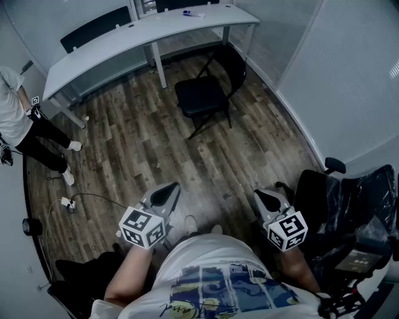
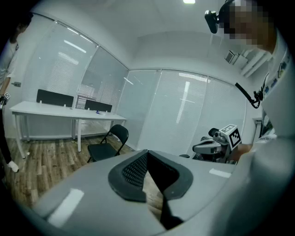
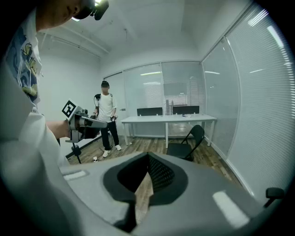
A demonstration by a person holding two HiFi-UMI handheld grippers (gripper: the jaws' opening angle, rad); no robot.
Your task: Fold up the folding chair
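Far left: a bystander in a white top, well clear of the open floor, presumably to leave working room. Just below, a cable and plug block lying loose near the wall.

Upper left to centre: a long white desk along the far side, with a pen-like item on top.

Lower centre-left: left gripper, jaws fully together on nothing, carried low before the body and tipped slightly downward. Judged a resting carry ahead of any approach.

Centre: folding chair, black, unfolded, upright on its legs just beside the desk's right end and well apart from both grippers. Task judged not yet begun.

Lower centre-right: right gripper, likewise closed and empty, aimed roughly toward the chair.

Far right: a black office chair under clear plastic wrap, probably a dust cover.

Writing: black-and-white square markers on each gripper's cube, meant for tracking rather than reading. Cursive print on the wearer's shirt cut off and illegible. No brand legible anywhere.
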